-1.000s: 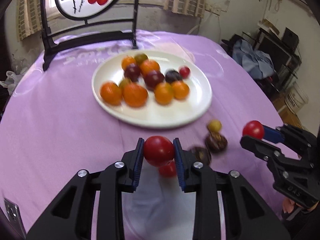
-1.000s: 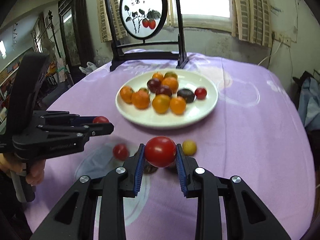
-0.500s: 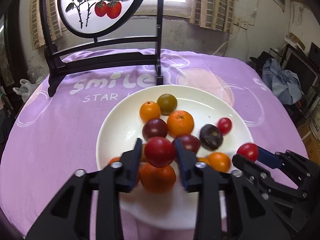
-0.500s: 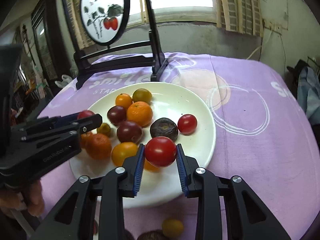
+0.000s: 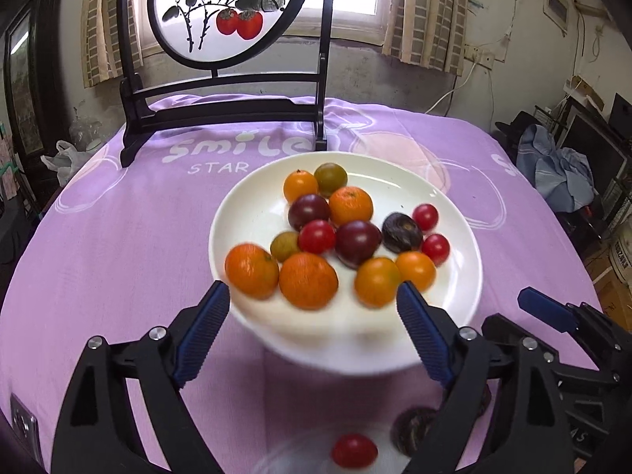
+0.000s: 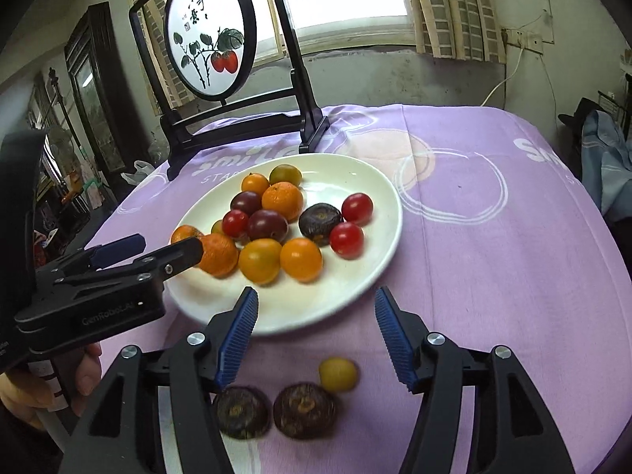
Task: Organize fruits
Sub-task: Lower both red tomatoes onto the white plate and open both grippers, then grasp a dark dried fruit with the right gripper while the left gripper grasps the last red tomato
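A white plate (image 5: 256,205) (image 6: 355,181) on the purple cloth holds several oranges, plums and tomatoes. My left gripper (image 5: 312,290) (image 6: 168,244) hangs over the plate's near rim, its jaws opening, with nothing between them. A red tomato (image 5: 316,236) (image 6: 235,223) lies among the fruit just ahead of it. My right gripper (image 6: 316,294) (image 5: 509,310) is at the plate's near right edge, jaws also opening and empty. Another red tomato (image 6: 346,239) (image 5: 435,249) rests on the plate beyond it.
Loose on the cloth near me are a yellow tomato (image 6: 338,373), two dark wrinkled fruits (image 6: 241,410) (image 6: 304,409) and a red tomato (image 5: 354,450). A black framed screen (image 5: 221,110) stands behind the plate. A person's hand (image 6: 23,395) holds the left gripper.
Both grippers carried a red tomato over the plate, then spread their jaws. The two tomatoes now lie on the plate among the other fruit.
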A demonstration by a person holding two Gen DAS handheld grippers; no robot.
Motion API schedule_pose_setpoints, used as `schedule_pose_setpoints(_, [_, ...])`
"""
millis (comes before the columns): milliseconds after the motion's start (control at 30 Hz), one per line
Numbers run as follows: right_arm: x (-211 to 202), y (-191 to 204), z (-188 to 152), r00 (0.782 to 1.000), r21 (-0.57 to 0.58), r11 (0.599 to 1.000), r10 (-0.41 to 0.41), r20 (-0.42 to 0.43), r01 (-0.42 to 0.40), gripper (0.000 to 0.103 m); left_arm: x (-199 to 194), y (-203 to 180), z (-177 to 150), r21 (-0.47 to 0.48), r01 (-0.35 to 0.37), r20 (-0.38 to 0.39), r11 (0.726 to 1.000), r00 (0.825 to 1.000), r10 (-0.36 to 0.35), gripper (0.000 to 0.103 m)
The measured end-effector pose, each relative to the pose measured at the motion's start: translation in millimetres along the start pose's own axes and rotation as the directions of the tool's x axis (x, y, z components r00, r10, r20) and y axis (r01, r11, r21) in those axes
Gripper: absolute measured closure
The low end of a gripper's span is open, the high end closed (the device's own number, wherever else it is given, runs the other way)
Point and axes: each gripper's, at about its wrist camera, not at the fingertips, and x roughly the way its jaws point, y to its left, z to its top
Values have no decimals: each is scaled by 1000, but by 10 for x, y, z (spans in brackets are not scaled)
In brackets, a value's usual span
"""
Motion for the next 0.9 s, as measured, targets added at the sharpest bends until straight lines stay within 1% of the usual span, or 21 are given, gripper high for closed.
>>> schedule_pose_setpoints(100, [-102, -11, -121, 1000, 4, 1000, 3, -7, -3, 40, -118, 7, -183, -15, 7, -16, 1000, 1000, -8, 17])
schedule_pose_setpoints(200, [-205, 9, -256, 1000, -12, 1000, 4, -21, -4, 40, -199, 22, -363, -10, 13, -43, 1000, 999, -14, 16])
schedule_pose_setpoints(300, [-329, 67, -401, 999, -45, 999, 29, -31, -30, 40, -255, 86, -527, -7, 7, -67, 1000, 998, -8, 16])
schedule_pose_setpoints(367, [-374, 117, -513, 998, -65, 997, 39, -53, -43, 40, -274, 143, -635, -15, 6, -85, 1000, 996, -7, 16])
schedule_pose_setpoints(467, [-353, 251, -685, 992, -118, 991, 51, -111, -64, 40, -272, 229, -753, -34, 4, -97, 999, 995, -7, 16])
schedule_pose_setpoints(533, [-292, 364, -790, 984, -166, 982, 60, -169, -89, 40, -244, 292, -803, -44, 1, -101, 999, 995, -6, 16])
schedule_pose_setpoints(633, [-218, 487, -882, 979, -213, 973, 41, -200, -84, 40, -188, 388, -851, -59, -9, -111, 998, 994, 2, 16])
schedule_pose_setpoints(767, [-78, 542, -896, 975, -221, 973, 14, -223, -65, 40, -145, 512, -850, -93, 1, -120, 996, 993, -13, 16])
schedule_pose_setpoints(800, [-38, 559, -892, 974, -225, 973, 5, -226, -57, 38, -138, 533, -843, -100, 3, -121, 995, 993, -15, 16])
schedule_pose_setpoints(900, [37, 658, -857, 975, -265, 963, -21, -223, -40, 38, -99, 572, -818, -106, 3, -138, 994, 990, -18, 15])
